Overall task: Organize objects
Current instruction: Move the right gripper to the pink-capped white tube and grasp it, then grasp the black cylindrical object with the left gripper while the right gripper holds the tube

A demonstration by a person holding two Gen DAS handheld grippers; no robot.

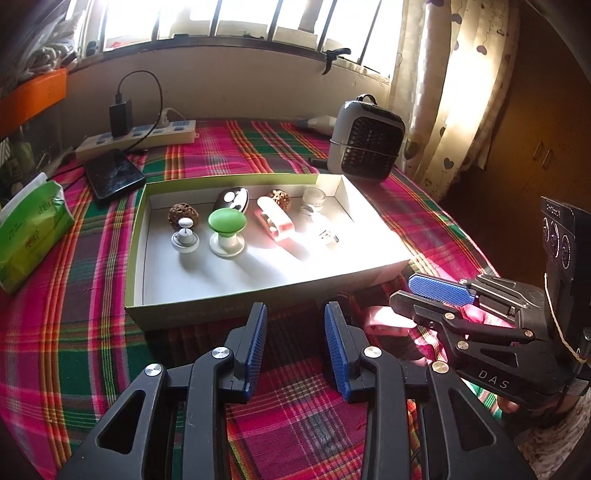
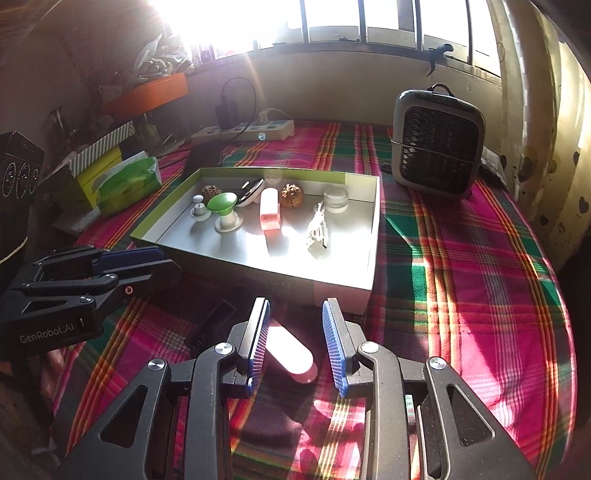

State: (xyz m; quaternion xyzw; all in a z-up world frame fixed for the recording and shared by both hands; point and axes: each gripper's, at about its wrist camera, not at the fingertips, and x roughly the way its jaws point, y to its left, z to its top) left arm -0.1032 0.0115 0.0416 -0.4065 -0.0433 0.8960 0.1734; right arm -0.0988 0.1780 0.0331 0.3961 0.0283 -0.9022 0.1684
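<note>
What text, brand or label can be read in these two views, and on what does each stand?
"DAS": on the right gripper body, seen in the left wrist view.
"GenRobot.AI": on the left gripper body, seen in the right wrist view.
Green tissue pack: printed, too blurred to read.
Black card above the right gripper: a short word at the top, too small to read.
Box front wall: faint print, unreadable.

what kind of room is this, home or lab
Most likely a home, perhaps a bedroom or living room: a plaid cloth covers the surface, heart-print curtains hang at a barred window, and a power strip and a small desktop fan sit near a shallow box of household odds and ends.
</note>
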